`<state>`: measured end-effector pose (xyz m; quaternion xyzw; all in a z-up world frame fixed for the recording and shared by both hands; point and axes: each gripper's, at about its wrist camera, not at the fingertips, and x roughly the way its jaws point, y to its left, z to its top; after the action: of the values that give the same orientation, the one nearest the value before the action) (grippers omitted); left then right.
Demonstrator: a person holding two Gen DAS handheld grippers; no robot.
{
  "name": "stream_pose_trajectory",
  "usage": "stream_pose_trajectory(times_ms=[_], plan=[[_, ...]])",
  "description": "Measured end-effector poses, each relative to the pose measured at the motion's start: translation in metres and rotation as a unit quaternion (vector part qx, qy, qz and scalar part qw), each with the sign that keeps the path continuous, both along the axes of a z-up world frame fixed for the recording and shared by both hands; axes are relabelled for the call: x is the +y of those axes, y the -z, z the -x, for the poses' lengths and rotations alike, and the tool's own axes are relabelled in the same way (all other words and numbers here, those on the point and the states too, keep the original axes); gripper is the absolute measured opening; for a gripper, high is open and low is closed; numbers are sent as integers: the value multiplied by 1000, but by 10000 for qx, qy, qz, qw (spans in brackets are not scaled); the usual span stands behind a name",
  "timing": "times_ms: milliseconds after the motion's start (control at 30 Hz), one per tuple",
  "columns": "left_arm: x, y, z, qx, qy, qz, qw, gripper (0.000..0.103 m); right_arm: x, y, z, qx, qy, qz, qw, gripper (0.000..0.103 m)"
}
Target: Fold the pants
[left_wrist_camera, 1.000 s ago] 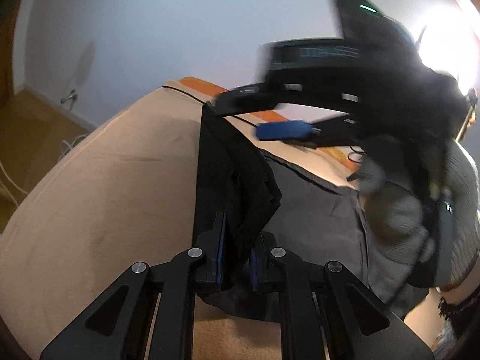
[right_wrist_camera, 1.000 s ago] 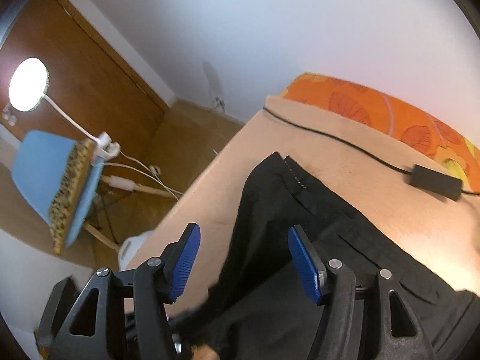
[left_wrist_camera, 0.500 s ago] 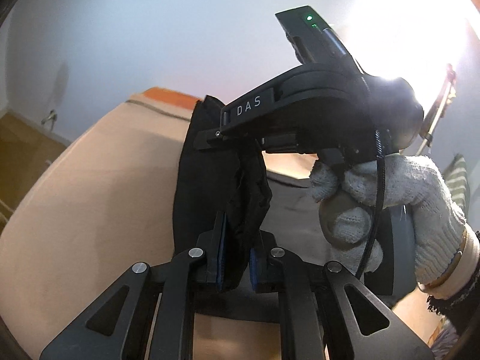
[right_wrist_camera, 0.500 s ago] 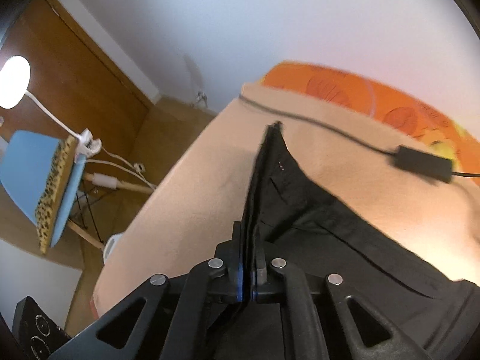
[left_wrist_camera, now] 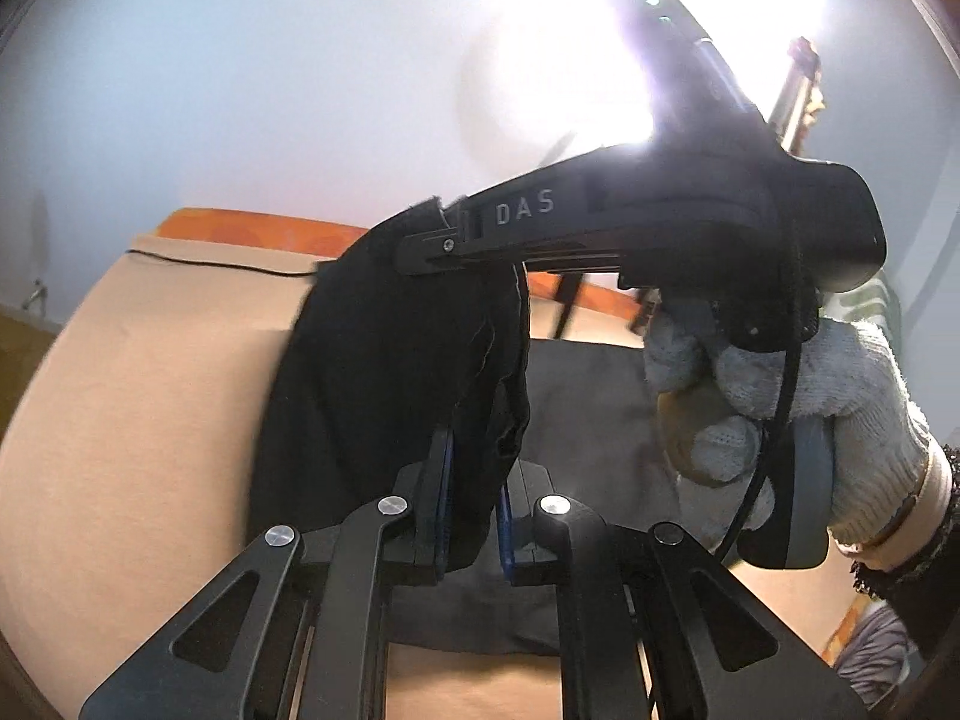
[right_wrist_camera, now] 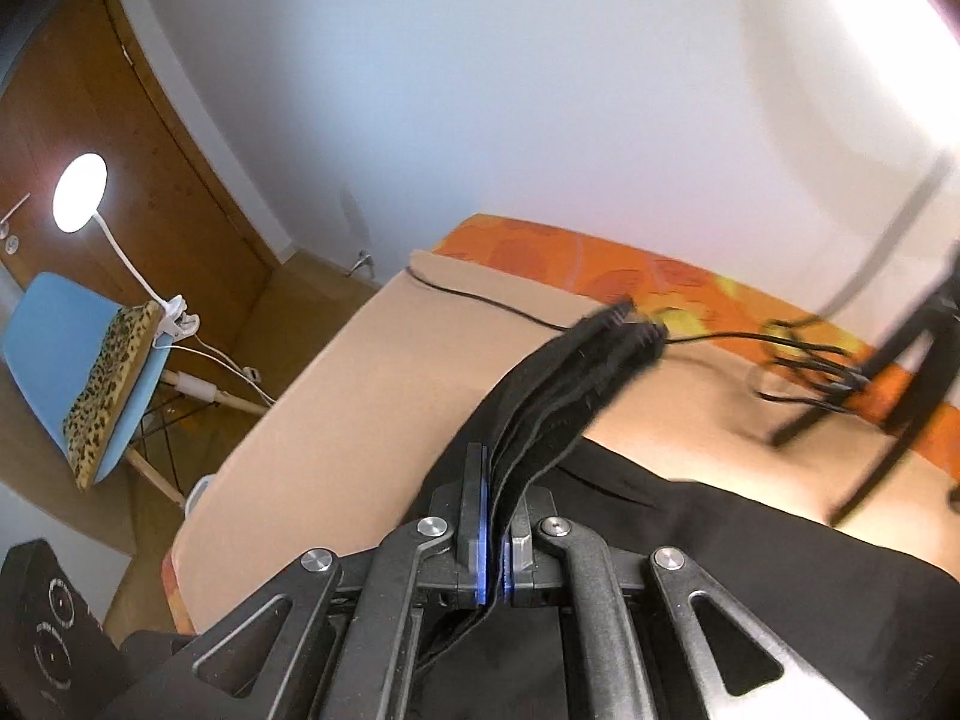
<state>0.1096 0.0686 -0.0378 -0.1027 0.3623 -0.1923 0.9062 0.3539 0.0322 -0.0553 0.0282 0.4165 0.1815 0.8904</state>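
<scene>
Both pairs of fingers are clamped on black cloth: the left gripper [left_wrist_camera: 474, 498] pinches a thick bunch of the pants [left_wrist_camera: 384, 372] between its blue pads, and the right gripper [right_wrist_camera: 495, 534] has its pads nearly touching, with a folded edge of the same pants [right_wrist_camera: 570, 378] squeezed between them

Seen from the left wrist, the right gripper [left_wrist_camera: 432, 240] reaches in from 3 o'clock, angled slightly down, its tip biting the top of the raised cloth at 12 o'clock of the left pads. A hand [left_wrist_camera: 798, 414] in a knitted white glove wraps its handle at 3 o'clock, a black cable running down across the glove

The pants are soft, matte, hanging in limp folds from both grips, with the rest spread flat on the bed [right_wrist_camera: 336, 408] toward 4 o'clock in the right view. A smooth tan sheet covers the bed, an orange patterned blanket [right_wrist_camera: 600, 264] lies at its far edge, and a thin black cord [right_wrist_camera: 480, 300] crosses it
</scene>
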Motion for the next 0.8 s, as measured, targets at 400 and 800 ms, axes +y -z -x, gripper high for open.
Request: stream_pose_trajectory(times_ms=[400,800], plan=[[-150,-7,12,-44,984,69,9951,10,-133,-19,64,-154,571,-23,9982,0],[-261,39,-1,579,1926,-205,9793,23,-284,29,115,136,1440,-72,9895,0]])
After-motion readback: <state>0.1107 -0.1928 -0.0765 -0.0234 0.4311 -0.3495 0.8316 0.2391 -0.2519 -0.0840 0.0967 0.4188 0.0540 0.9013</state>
